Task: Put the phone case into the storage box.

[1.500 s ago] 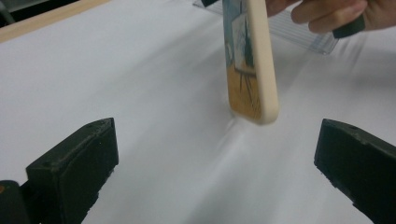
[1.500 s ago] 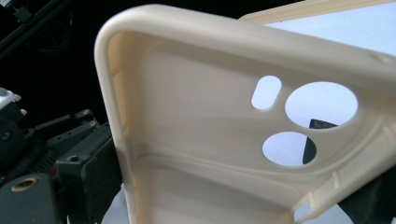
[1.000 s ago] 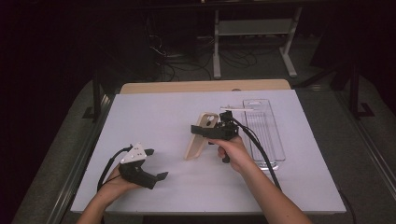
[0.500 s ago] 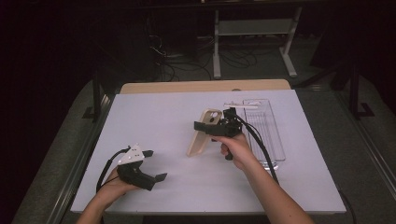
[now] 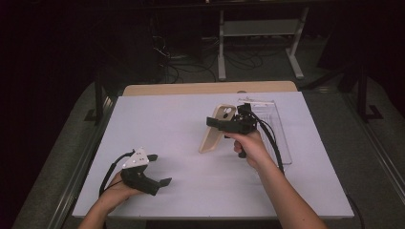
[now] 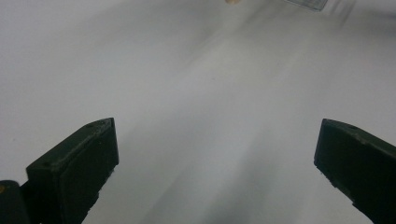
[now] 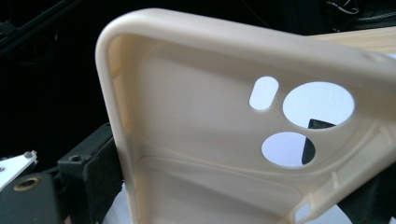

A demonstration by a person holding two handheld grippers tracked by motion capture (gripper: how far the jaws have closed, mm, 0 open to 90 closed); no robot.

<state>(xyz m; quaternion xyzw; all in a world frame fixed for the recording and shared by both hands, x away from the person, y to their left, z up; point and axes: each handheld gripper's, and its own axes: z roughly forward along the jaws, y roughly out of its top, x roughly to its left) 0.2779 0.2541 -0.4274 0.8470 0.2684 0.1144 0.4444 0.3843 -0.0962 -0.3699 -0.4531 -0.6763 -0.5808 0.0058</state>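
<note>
Phone case [image 5: 217, 129] | my right gripper [image 5: 216, 122] is clamping it, tilted | my left gripper [image 5: 160, 169], at seven o'clock, is gaping wide, holding nothing

The phone case [image 5: 217, 128] clamped in my right gripper [image 5: 224, 125] was plain beige, inside and out. My gripper jaws were black. The left gripper [image 5: 152, 177] carried a white plate above a pale grey table [image 5: 157, 119]. Just right of my right gripper lay a clear plastic tray [image 5: 279, 133].
</note>
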